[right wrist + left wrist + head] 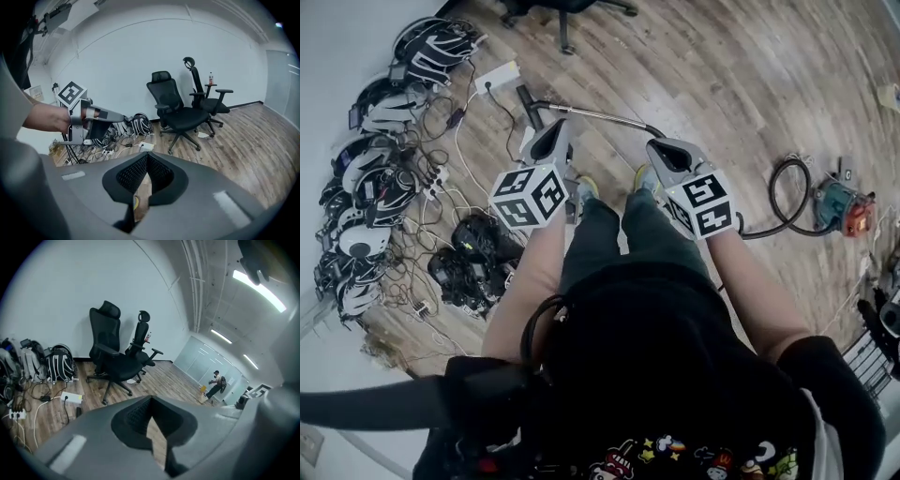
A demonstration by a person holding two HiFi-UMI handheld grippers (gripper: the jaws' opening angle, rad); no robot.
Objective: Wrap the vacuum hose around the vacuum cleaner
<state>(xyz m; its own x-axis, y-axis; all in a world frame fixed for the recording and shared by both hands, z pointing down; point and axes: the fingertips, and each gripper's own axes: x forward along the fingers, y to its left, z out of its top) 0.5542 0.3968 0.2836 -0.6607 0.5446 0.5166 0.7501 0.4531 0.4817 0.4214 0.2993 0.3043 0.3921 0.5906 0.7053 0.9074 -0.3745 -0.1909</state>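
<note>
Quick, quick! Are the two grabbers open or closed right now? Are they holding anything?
Left gripper: closed, with nothing between its jaws.
Right gripper: closed, with nothing between its jaws.

Floor (750, 75): wood planks, low sheen, I see grain lines. Vacuum wand (600, 114): polished metal, glossy. Vacuum hose (772, 202): black, matt; rubber or plastic, I cannot tell. Left gripper (151, 401), right gripper (147, 157): matt grey plastic shells, black rough-dotted pads. Wall (70, 287): smooth, matt white.
</note>
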